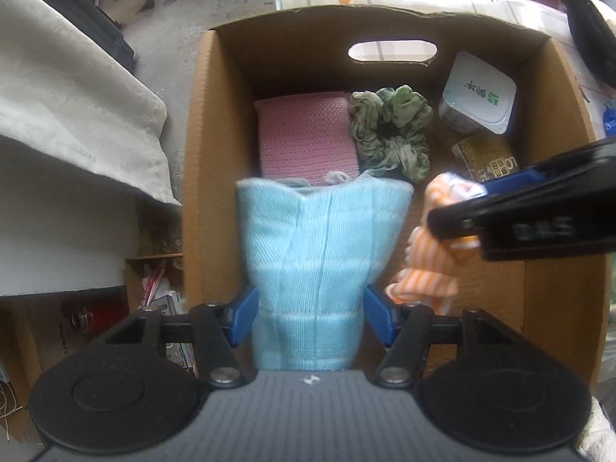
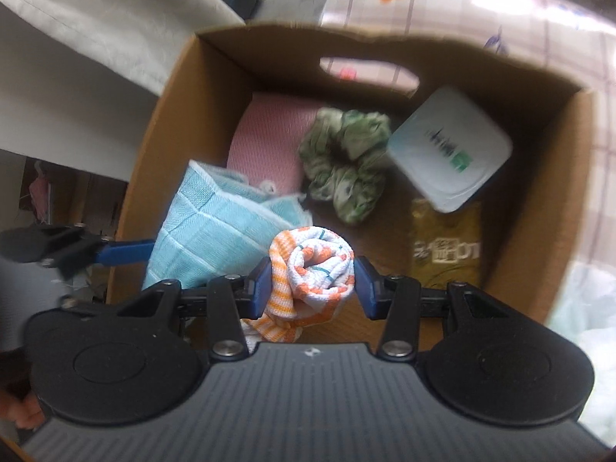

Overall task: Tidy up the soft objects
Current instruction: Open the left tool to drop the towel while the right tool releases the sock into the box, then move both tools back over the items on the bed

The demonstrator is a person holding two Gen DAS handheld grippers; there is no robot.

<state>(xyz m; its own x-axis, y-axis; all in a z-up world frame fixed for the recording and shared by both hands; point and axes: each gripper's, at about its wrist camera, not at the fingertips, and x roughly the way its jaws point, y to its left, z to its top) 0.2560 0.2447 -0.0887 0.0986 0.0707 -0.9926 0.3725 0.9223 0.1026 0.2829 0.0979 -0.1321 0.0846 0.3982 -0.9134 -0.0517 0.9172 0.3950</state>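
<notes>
Left gripper [image 1: 308, 312] is clamping a ribbed blue woven cloth [image 1: 319, 246] over the corrugated cardboard box [image 1: 200, 123]. Right gripper [image 2: 310, 283] is pinching a rolled orange-striped towel [image 2: 319, 265].

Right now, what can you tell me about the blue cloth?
The blue cloth is a soft, light blue woven towel with paler grid lines, folded into a thick bundle. The left gripper squeezes it between blue fingers, holding it over the cardboard box, beside the orange striped cloth.
</notes>
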